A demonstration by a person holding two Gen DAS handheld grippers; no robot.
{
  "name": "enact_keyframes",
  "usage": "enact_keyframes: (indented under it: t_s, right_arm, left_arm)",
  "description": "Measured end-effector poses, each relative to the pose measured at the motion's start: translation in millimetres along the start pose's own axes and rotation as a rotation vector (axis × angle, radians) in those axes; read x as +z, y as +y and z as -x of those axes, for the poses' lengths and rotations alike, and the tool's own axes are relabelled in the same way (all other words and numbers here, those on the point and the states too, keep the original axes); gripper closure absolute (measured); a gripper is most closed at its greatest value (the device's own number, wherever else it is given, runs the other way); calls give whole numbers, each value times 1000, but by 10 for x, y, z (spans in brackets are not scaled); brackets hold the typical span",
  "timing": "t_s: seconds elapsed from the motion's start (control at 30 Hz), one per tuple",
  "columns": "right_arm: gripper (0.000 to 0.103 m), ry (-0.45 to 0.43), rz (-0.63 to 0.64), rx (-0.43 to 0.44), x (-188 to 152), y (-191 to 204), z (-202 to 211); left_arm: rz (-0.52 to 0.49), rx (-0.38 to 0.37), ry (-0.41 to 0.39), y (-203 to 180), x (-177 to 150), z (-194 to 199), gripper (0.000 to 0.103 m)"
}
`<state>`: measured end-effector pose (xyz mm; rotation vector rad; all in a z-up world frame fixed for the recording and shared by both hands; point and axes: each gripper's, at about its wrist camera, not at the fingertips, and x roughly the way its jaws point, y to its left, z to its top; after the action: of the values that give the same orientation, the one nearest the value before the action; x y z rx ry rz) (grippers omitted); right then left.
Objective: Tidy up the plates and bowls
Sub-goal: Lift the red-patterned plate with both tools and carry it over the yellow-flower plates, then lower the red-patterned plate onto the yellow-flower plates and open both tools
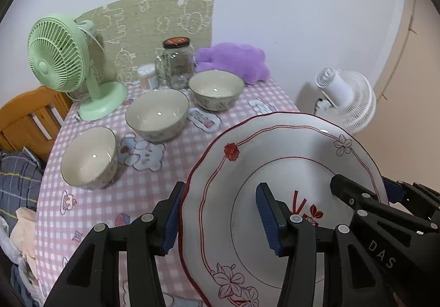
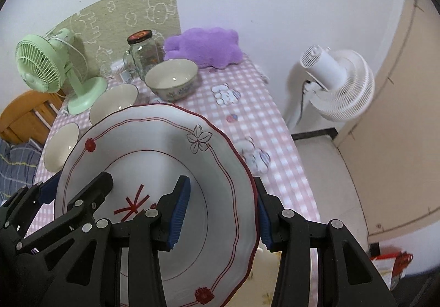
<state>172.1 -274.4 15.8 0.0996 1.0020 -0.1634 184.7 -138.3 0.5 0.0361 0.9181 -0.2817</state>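
A: Plate [image 1: 288, 169] held off the desk [image 1: 143, 183], one hand-held gripper on each side rim. Left hand-held gripper [image 1: 220, 217] clamps the left edge, one pad under the rim, one on the face. Right hand-held gripper [image 2: 221, 215] clamps the right edge likewise.

B: Handling advice?

A: Keep both grips level with each other so the rim does not twist out; the glaze looks slick. Carry it low and set it down flat.

B: Beyond the plate?

A: Three bowls in a diagonal row on the desk: near bowl [image 1: 89, 157], middle bowl [image 1: 157, 114], far bowl [image 1: 216, 90]. All apart from one another, none stacked. Jar [image 1: 176, 62] behind them.
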Motion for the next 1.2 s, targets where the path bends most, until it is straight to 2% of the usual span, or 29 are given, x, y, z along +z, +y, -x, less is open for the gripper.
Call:
enact_keyframes:
  t_s: [0.23,0.33,0.57,0.9,1.2]
  right_arm:
    - [55,8,1,-9,-329,-272,106]
    - [55,32,2,-12,-433,-442,54]
    - [55,100,43,8,-646,-770,-133]
    - [55,178,100,47,-727,-1048,-510]
    - [55,218,157,65,-723,-1044,-687]
  left_arm:
    - [-3,-32,17,-286,-289,45,52]
    - [-20,-32,34,-464,-406,7,52]
    - [32,-21,105,-773,-653,-173,52]
    - [100,27,177,-986,-828,-463,51]
    - [154,80,196,-1016,-880,-571,50]
